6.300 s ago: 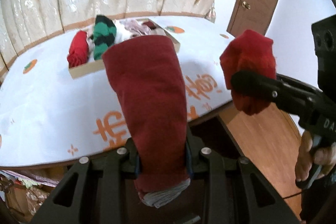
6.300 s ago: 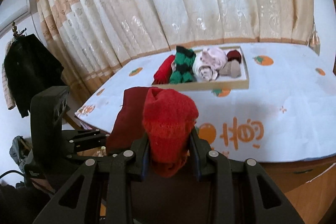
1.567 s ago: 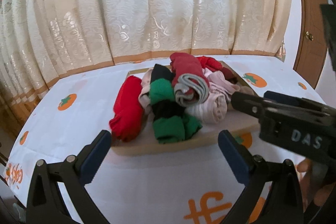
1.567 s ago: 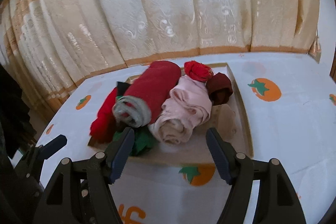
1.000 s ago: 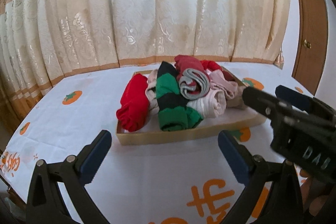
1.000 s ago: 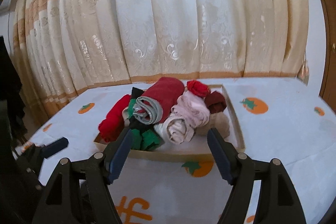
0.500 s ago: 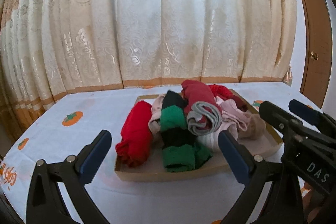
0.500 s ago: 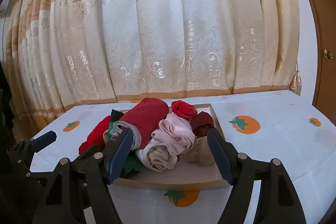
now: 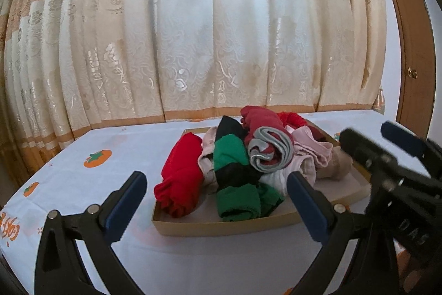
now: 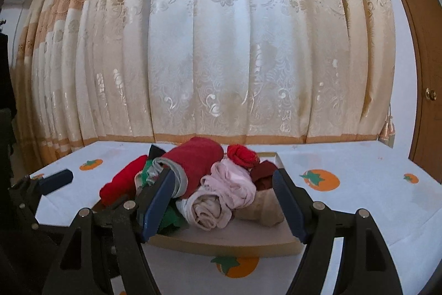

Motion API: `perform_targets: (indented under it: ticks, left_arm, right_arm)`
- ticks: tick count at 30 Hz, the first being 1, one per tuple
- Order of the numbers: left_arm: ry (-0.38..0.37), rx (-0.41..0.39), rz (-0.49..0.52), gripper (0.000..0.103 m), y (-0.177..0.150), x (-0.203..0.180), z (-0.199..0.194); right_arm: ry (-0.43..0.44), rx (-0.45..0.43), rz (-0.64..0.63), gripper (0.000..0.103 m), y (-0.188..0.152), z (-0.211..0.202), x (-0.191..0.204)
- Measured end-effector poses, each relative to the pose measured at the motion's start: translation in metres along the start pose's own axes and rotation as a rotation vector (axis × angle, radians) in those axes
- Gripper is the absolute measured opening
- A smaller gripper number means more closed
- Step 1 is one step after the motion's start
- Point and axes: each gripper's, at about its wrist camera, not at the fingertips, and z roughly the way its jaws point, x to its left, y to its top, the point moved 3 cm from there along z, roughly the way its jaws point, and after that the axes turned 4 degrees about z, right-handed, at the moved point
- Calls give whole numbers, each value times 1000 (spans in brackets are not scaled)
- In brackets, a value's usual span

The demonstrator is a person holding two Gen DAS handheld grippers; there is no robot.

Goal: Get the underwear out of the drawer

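I see a cream curtain (image 9: pixel 221 32) filling the back of both views, and below it a table (image 9: pixel 91 184) under a white cloth printed with orange fruit. On the cloth sits the drawer (image 9: pixel 226 226), a shallow tan tray, and the underwear (image 9: pixel 237 165) is all heaped inside it as rolled bundles: a bright red roll (image 9: pixel 182 179) along the left wall, a green and black roll (image 9: pixel 234 179) beside it, a dark red roll with a grey band (image 9: pixel 268 140) lying on top of the pile, pale pink rolls (image 10: pixel 221 195) to its right, a small red piece (image 10: pixel 243 154) at the back and a beige one (image 10: pixel 265 209) by the right wall. My left gripper (image 9: pixel 215 198) hangs in front of the drawer, fingers spread wide and holding nothing. My right gripper (image 10: pixel 221 201) is just as wide apart and bare, framing the pile from the near right.
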Motion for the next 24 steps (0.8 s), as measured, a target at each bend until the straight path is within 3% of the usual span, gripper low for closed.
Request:
perform_targets:
  ticks: [13, 24]
  left_arm:
    - [-5, -18, -10, 103, -7, 4, -20]
    - [-22, -1, -42, 103, -24, 10, -58]
  right_arm:
    - [17, 29, 57, 76, -7, -11, -2]
    - [45, 7, 93, 76, -12, -58, 9]
